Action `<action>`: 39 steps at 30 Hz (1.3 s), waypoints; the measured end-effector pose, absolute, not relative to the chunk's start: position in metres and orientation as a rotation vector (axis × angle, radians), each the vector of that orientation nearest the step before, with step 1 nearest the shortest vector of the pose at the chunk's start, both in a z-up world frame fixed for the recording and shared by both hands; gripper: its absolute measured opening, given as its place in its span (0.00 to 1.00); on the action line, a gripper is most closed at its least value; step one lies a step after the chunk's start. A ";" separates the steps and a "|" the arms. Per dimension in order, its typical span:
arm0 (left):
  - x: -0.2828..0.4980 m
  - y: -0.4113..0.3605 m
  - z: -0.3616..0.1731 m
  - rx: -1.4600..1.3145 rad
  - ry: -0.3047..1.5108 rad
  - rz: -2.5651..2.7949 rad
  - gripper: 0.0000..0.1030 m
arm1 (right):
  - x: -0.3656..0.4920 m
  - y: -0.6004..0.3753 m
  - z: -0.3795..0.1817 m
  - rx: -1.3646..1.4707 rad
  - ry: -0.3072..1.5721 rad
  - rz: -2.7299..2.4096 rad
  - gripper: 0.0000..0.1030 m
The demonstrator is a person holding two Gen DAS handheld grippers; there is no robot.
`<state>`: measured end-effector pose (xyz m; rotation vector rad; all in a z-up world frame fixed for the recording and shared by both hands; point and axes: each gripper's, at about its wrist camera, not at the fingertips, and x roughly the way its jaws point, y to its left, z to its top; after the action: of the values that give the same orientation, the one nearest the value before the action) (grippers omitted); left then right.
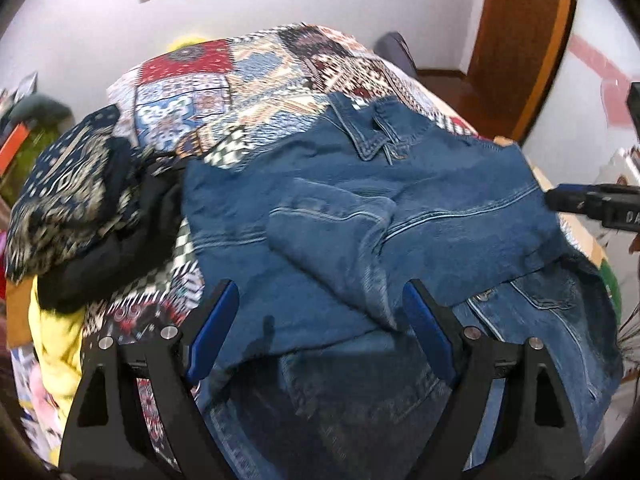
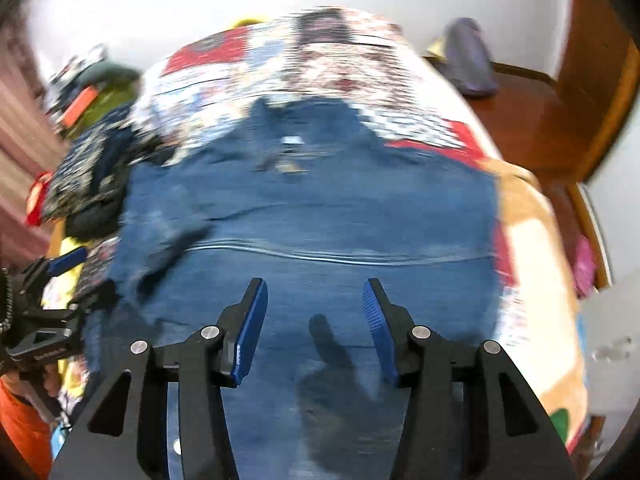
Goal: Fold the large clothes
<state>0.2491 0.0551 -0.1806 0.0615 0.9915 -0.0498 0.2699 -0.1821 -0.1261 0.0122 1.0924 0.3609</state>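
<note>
A blue denim jacket (image 1: 360, 216) lies spread on a patchwork bedspread (image 1: 248, 92), collar at the far side, one sleeve folded across its middle. My left gripper (image 1: 320, 296) is open and empty, hovering over the jacket's near edge. My right gripper (image 2: 316, 292) is open and empty above the jacket's back panel (image 2: 320, 216); that view is motion-blurred. The right gripper also shows at the right edge of the left wrist view (image 1: 592, 200), beside the jacket's right side. The left gripper shows at the left edge of the right wrist view (image 2: 60, 280).
A pile of dark patterned clothes (image 1: 76, 200) and a yellow garment (image 1: 56, 344) lie left of the jacket. A wooden door frame (image 1: 520, 40) and wooden floor (image 2: 520, 120) are at the right. A purple object (image 2: 472, 60) sits beyond the bed.
</note>
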 end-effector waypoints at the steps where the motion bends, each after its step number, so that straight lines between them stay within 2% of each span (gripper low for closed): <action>1: 0.255 0.051 -0.185 0.076 1.004 -0.054 0.81 | 0.272 -0.194 -0.129 0.018 1.097 0.328 0.45; 10: 0.294 0.046 -0.238 0.122 1.125 -0.003 0.73 | 0.280 -0.241 -0.185 0.117 1.222 0.212 0.45; 11: 0.296 0.051 -0.239 0.090 1.121 0.004 0.66 | 0.280 -0.240 -0.195 0.125 1.241 0.209 0.45; 12: 0.299 0.055 -0.239 0.064 1.122 0.008 0.62 | 0.278 -0.242 -0.197 0.125 1.243 0.211 0.45; 14: 0.300 0.064 -0.233 -0.024 1.122 -0.019 0.46 | 0.277 -0.238 -0.200 0.104 1.228 0.209 0.45; 18: 0.295 0.072 -0.212 -0.095 1.066 -0.026 0.32 | 0.279 -0.233 -0.190 0.082 1.220 0.224 0.45; 19: 0.291 0.076 -0.202 -0.127 1.036 -0.044 0.26 | 0.283 -0.232 -0.190 0.087 1.216 0.227 0.45; 23: 0.278 0.084 -0.171 -0.175 0.943 -0.080 0.25 | 0.287 -0.231 -0.176 0.097 1.173 0.243 0.45; 26: 0.274 0.095 -0.168 -0.183 0.939 -0.074 0.25 | 0.289 -0.223 -0.189 0.052 1.197 0.234 0.45; 29: 0.270 0.118 -0.181 -0.201 0.980 -0.022 0.25 | 0.285 -0.218 -0.206 -0.008 1.192 0.226 0.47; 32: 0.265 0.140 -0.203 -0.285 1.051 -0.051 0.26 | 0.276 -0.217 -0.205 -0.025 1.170 0.235 0.53; 36: 0.250 0.146 -0.222 -0.289 1.091 -0.050 0.26 | 0.276 -0.218 -0.204 -0.005 1.187 0.227 0.54; 39: 0.242 0.143 -0.230 -0.268 1.092 -0.041 0.31 | 0.277 -0.219 -0.205 0.018 1.209 0.221 0.56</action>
<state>0.2423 0.1433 -0.2297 -0.2684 1.0922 -0.0413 0.2771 -0.2189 -0.2045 0.0184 1.2094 0.2211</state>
